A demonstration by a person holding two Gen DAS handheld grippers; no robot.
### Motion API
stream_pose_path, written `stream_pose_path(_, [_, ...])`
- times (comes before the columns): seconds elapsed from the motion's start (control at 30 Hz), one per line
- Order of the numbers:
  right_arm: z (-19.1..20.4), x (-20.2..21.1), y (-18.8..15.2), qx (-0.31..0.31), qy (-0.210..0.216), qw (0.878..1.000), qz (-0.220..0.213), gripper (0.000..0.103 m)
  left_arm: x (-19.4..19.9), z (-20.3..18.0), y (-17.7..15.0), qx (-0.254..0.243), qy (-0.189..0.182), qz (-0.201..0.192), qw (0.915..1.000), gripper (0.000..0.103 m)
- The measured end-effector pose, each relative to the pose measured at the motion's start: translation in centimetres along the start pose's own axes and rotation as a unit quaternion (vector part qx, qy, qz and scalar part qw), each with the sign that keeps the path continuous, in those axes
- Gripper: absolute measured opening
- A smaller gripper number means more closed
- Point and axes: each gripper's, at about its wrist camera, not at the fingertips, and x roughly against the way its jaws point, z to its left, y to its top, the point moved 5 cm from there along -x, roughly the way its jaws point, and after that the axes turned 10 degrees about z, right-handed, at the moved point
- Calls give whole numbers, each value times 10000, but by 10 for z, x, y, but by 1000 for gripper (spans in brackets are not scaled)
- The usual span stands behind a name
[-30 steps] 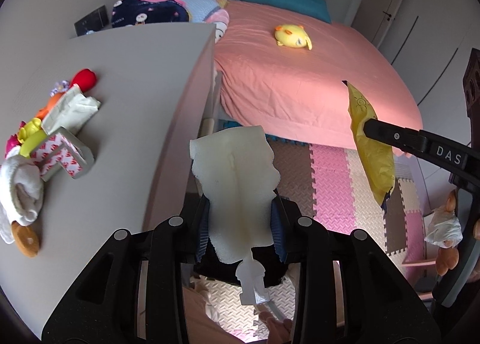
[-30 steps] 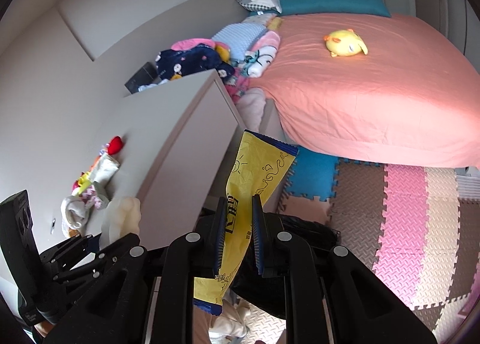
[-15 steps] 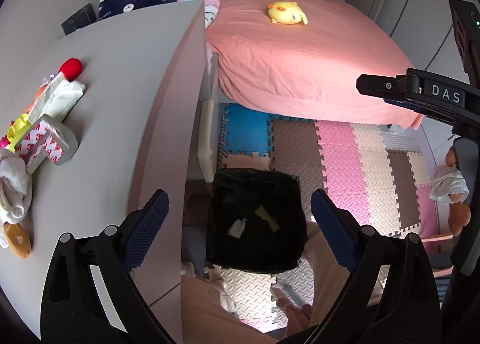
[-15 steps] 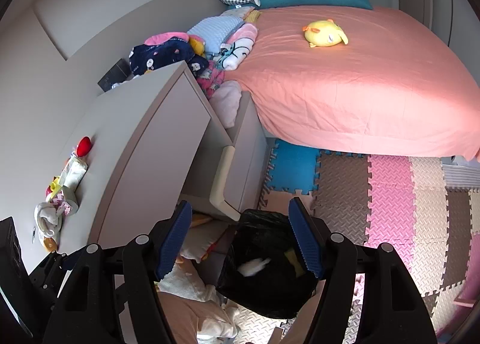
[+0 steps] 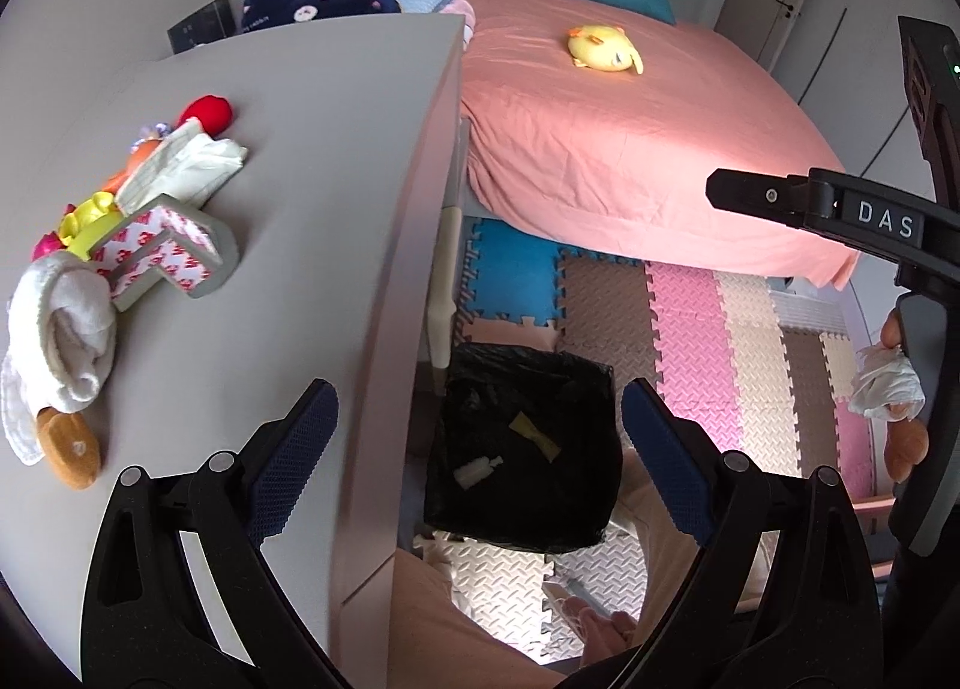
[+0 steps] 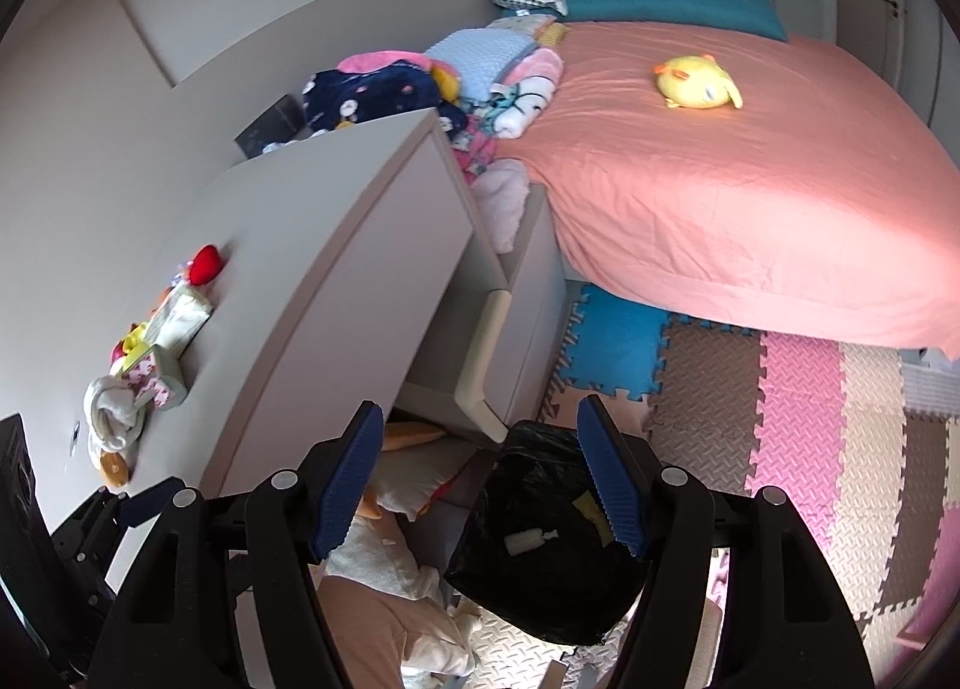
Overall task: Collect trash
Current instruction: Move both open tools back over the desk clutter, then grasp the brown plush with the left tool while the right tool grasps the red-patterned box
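Observation:
A bin lined with a black bag (image 5: 576, 389) stands on the floor beside the grey desk (image 5: 312, 161). Inside lie a pale wrapper (image 5: 477, 470) and a yellow packet (image 5: 534, 434); both also show in the right wrist view, the wrapper (image 6: 528, 540) and the packet (image 6: 594, 508). My left gripper (image 5: 480, 443) is open and empty above the bin. My right gripper (image 6: 480, 479) is open and empty above the bin (image 6: 540, 593); its finger also shows in the left wrist view (image 5: 780, 197).
On the desk's left lie a red-patterned box (image 5: 162, 254), tissues (image 5: 186, 167), a white cloth (image 5: 60, 329), toys and a brown item (image 5: 69, 449). A pink bed (image 5: 630, 137) with a yellow plush (image 5: 603, 48) stands beyond. Foam mats (image 5: 690, 329) cover the floor.
Both grippers opened. The pale wrapper dropped from my left gripper and the yellow packet from my right; both now lie in the black bin. The left view shifted slightly.

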Motion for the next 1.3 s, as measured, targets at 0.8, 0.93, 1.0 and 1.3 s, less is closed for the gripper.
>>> stream_pose_path(0.8, [117,-19,5,1083,448,9930,161,68,41,112,-41,1250,578,-292,9900,93])
stream_pose_path(0.93, [136,-28,3,1247,514,9905,267,68,41,135,-52,1599,558,-281,9852,93])
stream_pose_path(1.0, [144,-32,2,1326,533,9892,318,68,40,146,-55,1735,569,-275,9828,93])
stream_pose_path(1.3, [171,-45,3,1592,586,9847,395,68,29,173,-54,2007,642,-328,9770,87])
